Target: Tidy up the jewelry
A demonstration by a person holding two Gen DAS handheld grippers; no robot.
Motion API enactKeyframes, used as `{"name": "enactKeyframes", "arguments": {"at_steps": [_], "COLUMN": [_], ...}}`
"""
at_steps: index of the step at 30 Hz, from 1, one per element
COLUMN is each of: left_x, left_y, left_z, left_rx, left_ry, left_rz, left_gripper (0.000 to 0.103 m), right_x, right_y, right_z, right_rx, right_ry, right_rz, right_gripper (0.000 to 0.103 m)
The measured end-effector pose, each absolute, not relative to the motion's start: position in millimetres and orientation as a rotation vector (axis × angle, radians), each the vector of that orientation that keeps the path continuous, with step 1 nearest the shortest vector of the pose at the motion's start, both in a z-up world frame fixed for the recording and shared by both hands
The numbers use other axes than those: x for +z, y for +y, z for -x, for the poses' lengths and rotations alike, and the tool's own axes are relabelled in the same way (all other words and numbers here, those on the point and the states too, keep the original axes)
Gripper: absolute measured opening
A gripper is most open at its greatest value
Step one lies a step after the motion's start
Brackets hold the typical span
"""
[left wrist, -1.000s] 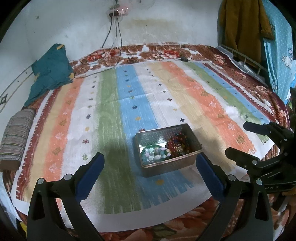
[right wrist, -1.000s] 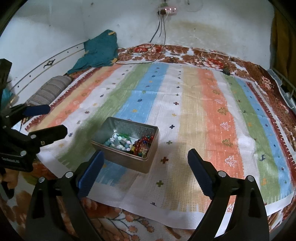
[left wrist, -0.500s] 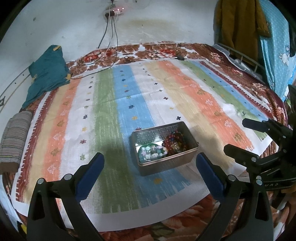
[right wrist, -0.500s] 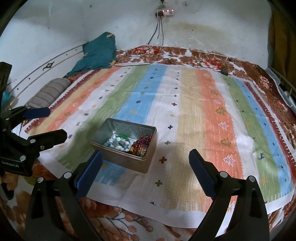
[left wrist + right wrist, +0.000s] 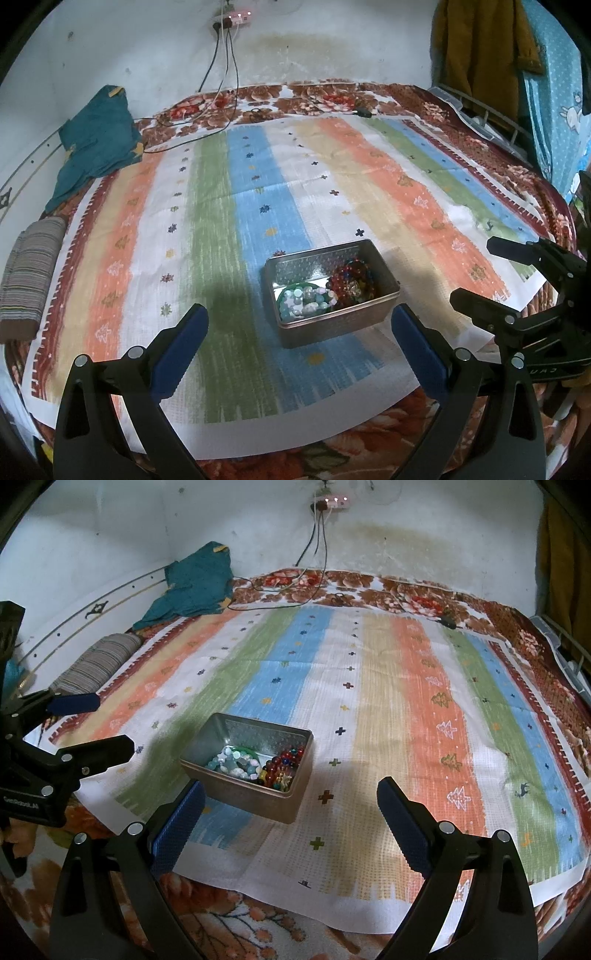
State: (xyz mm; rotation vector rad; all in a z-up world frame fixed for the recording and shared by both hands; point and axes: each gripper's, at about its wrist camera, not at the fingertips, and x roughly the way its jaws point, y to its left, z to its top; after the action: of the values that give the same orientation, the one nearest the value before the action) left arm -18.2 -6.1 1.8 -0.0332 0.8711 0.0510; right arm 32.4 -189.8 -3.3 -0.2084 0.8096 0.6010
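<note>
An open metal tin [image 5: 386,299] [image 5: 243,795] sits on the striped cloth near its front edge. Inside it lie a pale blue-white bead bracelet [image 5: 308,300] [image 5: 232,762] and a red and amber bead bracelet [image 5: 352,278] [image 5: 282,766]. My left gripper [image 5: 300,317] is open and empty, held above the cloth just in front of the tin. My right gripper [image 5: 290,794] is open and empty, in front of and to the right of the tin. Each gripper shows in the other's view, the right one [image 5: 476,271] and the left one [image 5: 107,723].
The striped cloth [image 5: 332,177] covers a floral bedspread [image 5: 277,919]. A teal garment [image 5: 98,144] and a striped roll [image 5: 31,273] lie at the left edge. Cables [image 5: 221,74] hang from a wall socket onto the bed's far side. Clothes [image 5: 480,48] hang at the right.
Both grippers have drifted slightly; the tin sits a little lower and more central in the left view. Both stay open and empty.
</note>
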Motion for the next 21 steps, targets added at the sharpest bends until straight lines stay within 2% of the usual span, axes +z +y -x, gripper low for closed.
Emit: {"name": "enactKeyframes", "arguments": {"at_steps": [21], "left_x": [2.9], "left_y": [-10.4], "left_z": [20.2], "left_rx": [0.047], "left_ry": [0.871], "left_rz": [0.039], "left_gripper": [0.097], "right_x": [-5.3], "right_y": [-187.2], "right_z": [-31.1], "right_rx": [0.603], "right_ry": [0.813], "right_rz": [0.219], "right_gripper": [0.095]}}
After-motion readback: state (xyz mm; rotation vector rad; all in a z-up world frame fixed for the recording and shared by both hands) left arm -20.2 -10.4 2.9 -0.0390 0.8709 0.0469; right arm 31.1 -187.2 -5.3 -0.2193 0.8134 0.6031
